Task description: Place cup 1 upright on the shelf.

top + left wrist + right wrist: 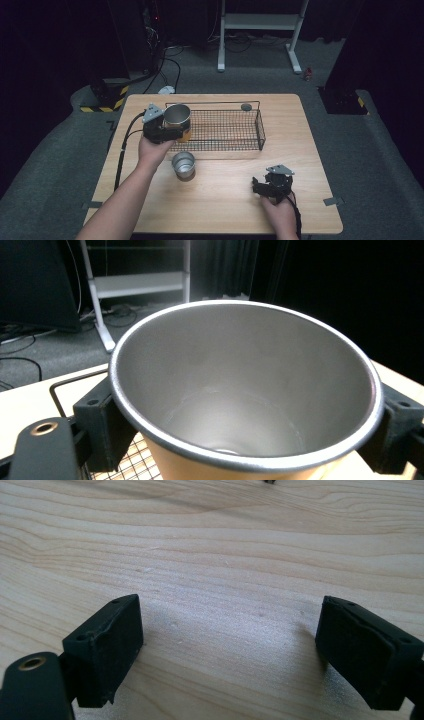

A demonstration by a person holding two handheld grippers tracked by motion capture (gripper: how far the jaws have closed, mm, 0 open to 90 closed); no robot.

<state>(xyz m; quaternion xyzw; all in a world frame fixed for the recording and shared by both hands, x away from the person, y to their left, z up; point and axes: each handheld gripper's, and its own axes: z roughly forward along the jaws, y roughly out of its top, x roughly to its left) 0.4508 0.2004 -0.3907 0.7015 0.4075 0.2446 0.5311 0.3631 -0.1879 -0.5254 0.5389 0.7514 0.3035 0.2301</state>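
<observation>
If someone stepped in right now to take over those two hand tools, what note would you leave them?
Left hand-held gripper: shut on a metal cup with an orange outside, held upright above the left end of the wire basket. The cup looks empty inside.
Right hand-held gripper: open, holding nothing, low over the bare wooden table near its front right.
A second, smaller metal cup stands on the table just in front of the basket.
A small dark round thing lies by the basket's far rim.
Done: first cup picked up. Left, probably: set it in the basket, then fetch the second cup.
</observation>
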